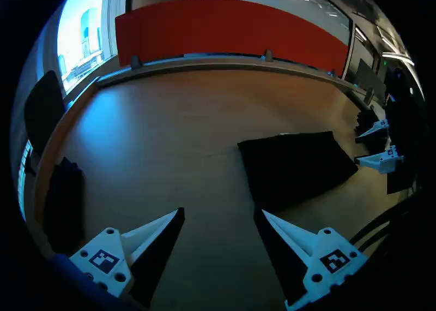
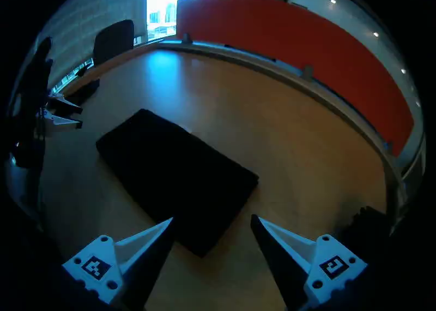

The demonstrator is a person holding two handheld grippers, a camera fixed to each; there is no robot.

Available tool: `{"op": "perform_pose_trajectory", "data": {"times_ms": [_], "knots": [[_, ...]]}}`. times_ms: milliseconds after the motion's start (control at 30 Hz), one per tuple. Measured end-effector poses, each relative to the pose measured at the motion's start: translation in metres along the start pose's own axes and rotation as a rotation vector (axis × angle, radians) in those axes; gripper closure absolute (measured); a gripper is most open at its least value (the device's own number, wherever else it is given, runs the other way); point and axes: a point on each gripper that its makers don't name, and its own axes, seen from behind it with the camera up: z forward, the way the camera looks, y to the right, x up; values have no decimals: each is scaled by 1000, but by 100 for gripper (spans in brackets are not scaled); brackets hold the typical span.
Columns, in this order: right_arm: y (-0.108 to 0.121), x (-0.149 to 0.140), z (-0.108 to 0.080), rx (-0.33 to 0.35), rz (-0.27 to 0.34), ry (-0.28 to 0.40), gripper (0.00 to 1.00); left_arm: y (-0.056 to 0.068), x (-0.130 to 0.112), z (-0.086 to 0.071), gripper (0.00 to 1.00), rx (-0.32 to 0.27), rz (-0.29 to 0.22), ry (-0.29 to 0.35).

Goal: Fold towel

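On the wooden bench (image 2: 294, 131) a black towel (image 2: 174, 174) lay flat as a neat rectangle, well short of the red divider (image 1: 229, 27) along the far edge. The right gripper (image 2: 212, 218) hovered at the towel's near corner with its fingers spread and nothing between them; I could not tell whether they touched the cloth. The left gripper (image 1: 222, 211) hung over bare wood just beside the towel, fingers likewise released. A dark chair (image 2: 111, 41) stood by the window.

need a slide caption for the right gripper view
Open right claw hovers over a dark towel lying flat on the wooden table, red divider behind.
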Motion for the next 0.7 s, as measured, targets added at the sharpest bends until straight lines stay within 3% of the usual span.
{"op": "perform_pose_trajectory", "data": {"times_ms": [400,700], "knots": [[-10,-22,1,28,-15,-45,0,-8,-21,-14,6,17,-34,-16],[-20,-40,0,68,-29,-80,11,-7,-32,-20,6,20,-38,-27]]}}
